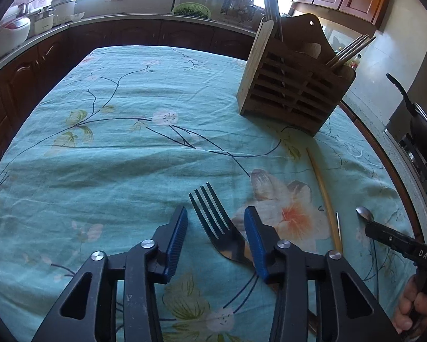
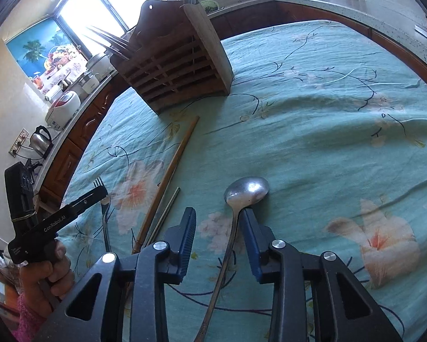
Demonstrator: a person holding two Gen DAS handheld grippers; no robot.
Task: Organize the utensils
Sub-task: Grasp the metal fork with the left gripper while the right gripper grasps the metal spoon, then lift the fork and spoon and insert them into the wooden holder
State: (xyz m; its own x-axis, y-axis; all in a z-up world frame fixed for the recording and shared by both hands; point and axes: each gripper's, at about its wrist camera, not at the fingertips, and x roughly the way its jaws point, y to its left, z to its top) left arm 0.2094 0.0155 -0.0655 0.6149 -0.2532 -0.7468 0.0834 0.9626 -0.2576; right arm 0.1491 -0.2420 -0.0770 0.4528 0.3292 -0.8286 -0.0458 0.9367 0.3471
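Left gripper (image 1: 216, 238) with pads apart, straddling fork (image 1: 213, 216) flat on floral cloth (image 1: 113, 142); chopsticks (image 2: 167, 182) lying between; right gripper (image 2: 217, 240) likewise parted, spoon (image 2: 246, 191) handle running between pads; wooden utensil holder (image 1: 293, 85) upright beyond

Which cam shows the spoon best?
Right wrist: the spoon lies full length between the right gripper's open jaws, bowl and handle clear. Left wrist shows only its bowl at the far right; the handle is hidden behind that gripper.
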